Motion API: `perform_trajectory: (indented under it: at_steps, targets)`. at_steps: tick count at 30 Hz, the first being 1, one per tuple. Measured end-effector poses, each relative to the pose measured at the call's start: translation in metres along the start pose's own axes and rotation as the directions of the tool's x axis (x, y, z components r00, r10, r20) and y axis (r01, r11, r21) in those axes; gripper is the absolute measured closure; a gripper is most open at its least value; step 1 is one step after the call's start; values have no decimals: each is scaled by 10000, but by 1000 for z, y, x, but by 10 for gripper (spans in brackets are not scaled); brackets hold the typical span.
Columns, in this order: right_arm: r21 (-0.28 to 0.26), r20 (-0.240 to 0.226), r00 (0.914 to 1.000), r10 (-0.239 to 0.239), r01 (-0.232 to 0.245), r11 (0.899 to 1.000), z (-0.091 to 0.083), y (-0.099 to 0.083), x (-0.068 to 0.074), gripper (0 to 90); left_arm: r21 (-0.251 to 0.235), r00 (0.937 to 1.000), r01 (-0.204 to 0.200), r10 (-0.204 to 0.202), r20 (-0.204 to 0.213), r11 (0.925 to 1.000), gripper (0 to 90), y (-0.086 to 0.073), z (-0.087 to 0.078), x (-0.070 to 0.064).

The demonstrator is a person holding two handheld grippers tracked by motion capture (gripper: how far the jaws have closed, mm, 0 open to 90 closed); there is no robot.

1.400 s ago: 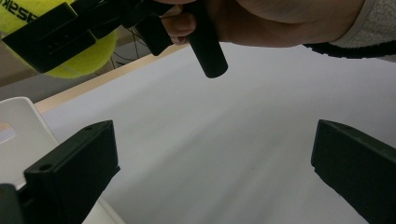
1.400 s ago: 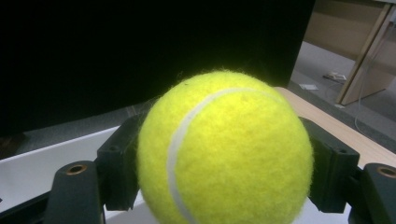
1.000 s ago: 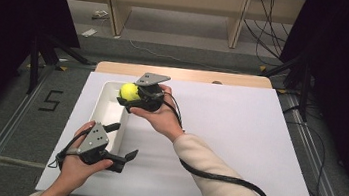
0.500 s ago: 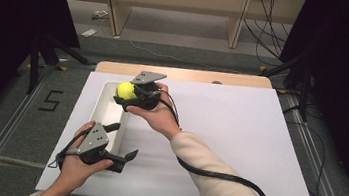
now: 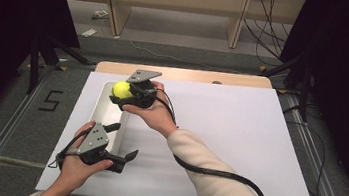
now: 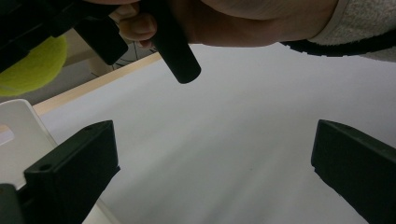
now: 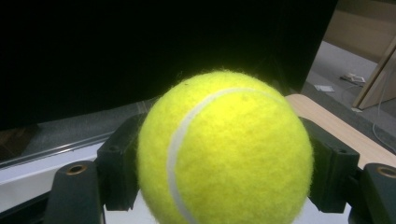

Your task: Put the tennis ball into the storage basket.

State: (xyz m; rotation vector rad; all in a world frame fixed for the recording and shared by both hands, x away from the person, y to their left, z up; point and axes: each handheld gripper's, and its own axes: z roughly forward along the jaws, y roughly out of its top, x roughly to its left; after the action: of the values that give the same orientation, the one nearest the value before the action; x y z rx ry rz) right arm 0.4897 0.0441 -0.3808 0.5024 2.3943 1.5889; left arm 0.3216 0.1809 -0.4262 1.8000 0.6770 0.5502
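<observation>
We see the right gripper [image 5: 121,93] clenched on a fuzzy yellow-green tennis ball [image 5: 122,89], above the long white plastic tray [image 5: 97,114]. The left gripper [image 5: 122,142] (jaws spread wide) rests released on the white desk [image 5: 238,136].

R hand [image 5: 153,110] reaches fwd across the body w/ forearm in a cream sleeve [image 5: 213,178], wrist bent, holding the right gripper [image 5: 121,95] raised, jaws pointing left and clamped tight on both sides of what they hold. L hand [image 5: 78,164] sits low and close to the person, gripping the left gripper [image 5: 124,142] w/ jaws spread wide apart, nothing between them, pointing fwd-right.
</observation>
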Motion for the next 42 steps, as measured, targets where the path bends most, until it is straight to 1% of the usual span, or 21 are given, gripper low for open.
perform_trajectory:
  at_steps: [7, 16, 21, 28, 35, 37, 38, 39, 42]
  targets:
    - [103, -98, 9999, 83, -82, 9999, 5, 1, 1, 269, -3, 10000, -10, 10, 19, 10000, 1, 0, 0, 0]
    - [202, -241, 9997, -21, 26, 9998, 14, 2, 3, 270, -14, 10000, -54, 54, -7, 10000, 1, 0, -1, -1]
    - [354, -330, 9995, -19, 31, 9994, 18, 0, 4, 269, -6, 10000, -41, 41, 23, 10000, 1, 1, 0, -1]
    - [422, -447, 9990, -63, 82, 9991, 25, -1, 7, 269, 2, 9999, -136, 136, 11, 9999, 1, 1, 0, -2]
    - [464, -533, 9985, -77, 102, 9989, 27, 3, 7, 269, -9, 9999, -108, 108, 23, 9999, 1, 1, 0, -2]
    - [478, -557, 9984, -20, 47, 9988, 28, 3, 7, 269, -6, 9999, -115, 115, 24, 9999, 1, 1, 0, -2]
    - [576, -601, 9982, -31, 66, 9983, 28, 3, 7, 269, -6, 9999, -124, 124, 20, 9999, 1, 1, 0, -2]
    - [513, -567, 9984, -30, 59, 9987, 29, 2, 7, 269, -11, 9999, -129, 129, 21, 9999, 1, 1, 0, -2]
    - [638, -610, 9981, -7, 46, 9980, 31, 1, 7, 269, -3, 9999, -128, 128, 22, 9999, 1, 1, 0, -2]
